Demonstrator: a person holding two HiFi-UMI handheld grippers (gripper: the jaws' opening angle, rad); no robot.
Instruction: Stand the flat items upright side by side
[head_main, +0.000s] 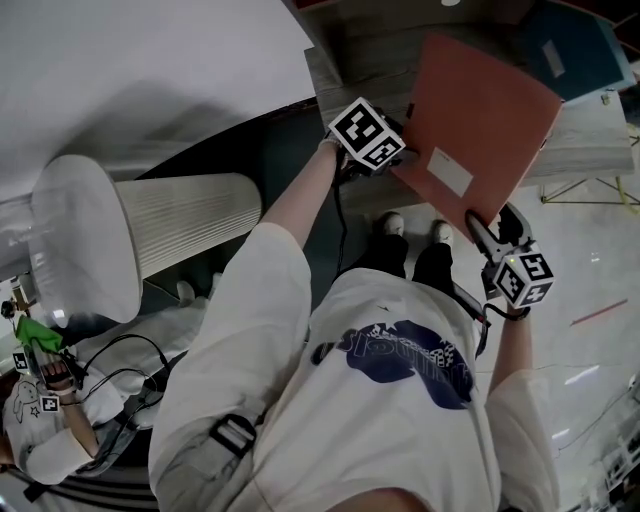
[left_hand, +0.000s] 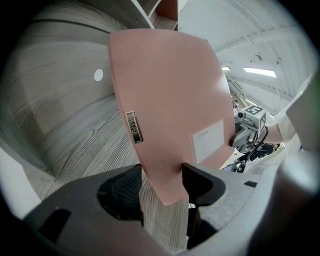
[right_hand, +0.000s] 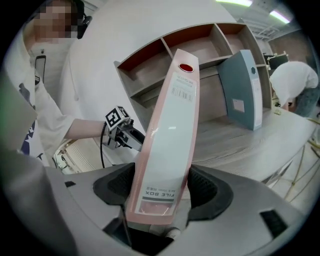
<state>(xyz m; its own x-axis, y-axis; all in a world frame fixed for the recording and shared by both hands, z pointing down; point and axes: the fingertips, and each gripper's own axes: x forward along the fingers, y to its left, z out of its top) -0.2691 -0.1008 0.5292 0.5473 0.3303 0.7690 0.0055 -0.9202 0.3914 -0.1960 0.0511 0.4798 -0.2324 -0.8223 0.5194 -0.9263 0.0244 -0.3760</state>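
Holding the pink file box off the wooden desk, you have both grippers on it. Your right gripper clamps the spine end, and your left gripper pinches a corner. The box's long axis leans away from you towards the blue file box, nearer your right hand. The right gripper view shows that box upright; the left gripper view shows only the pink box's broad face.

- pink file box: smooth matt board faces; glossy spine cover with a paper label.
- label holder on its face: shiny metal.
- desk top: grey wood grain, matt.
- blue file box, far right: smooth, faint sheen.
- pads of the left gripper: black, finely textured, matt.
- shirt: white cloth.
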